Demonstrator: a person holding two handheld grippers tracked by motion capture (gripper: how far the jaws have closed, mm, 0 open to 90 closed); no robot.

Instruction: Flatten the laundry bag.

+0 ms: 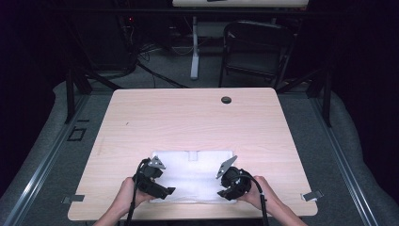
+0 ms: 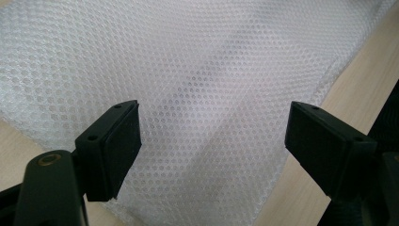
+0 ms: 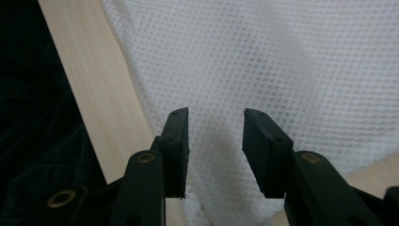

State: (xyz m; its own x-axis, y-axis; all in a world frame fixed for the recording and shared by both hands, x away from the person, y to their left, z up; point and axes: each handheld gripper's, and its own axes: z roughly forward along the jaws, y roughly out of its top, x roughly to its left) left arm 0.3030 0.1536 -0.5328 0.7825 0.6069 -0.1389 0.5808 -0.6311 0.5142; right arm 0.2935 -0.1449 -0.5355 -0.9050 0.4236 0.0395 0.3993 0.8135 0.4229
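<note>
A white mesh cloth (image 1: 193, 174) lies flat on the wooden table (image 1: 188, 117), close to the front edge, with a small tab at the middle of its far edge. My left gripper (image 1: 167, 190) hovers over the cloth's near left corner. In the left gripper view its jaws (image 2: 214, 127) stand wide open above the mesh (image 2: 197, 70), nothing pinched. My right gripper (image 1: 223, 192) is at the cloth's near right corner. Its jaws (image 3: 216, 136) are a little apart over the mesh (image 3: 282, 56), with no fabric between the pads.
A dark round grommet hole (image 1: 226, 100) sits near the table's far edge. Behind the table stand a black folding chair (image 1: 256, 47) and a white desk leg (image 1: 194, 47). Metal clips (image 1: 312, 195) mark the front corners. Grey carpet surrounds the table.
</note>
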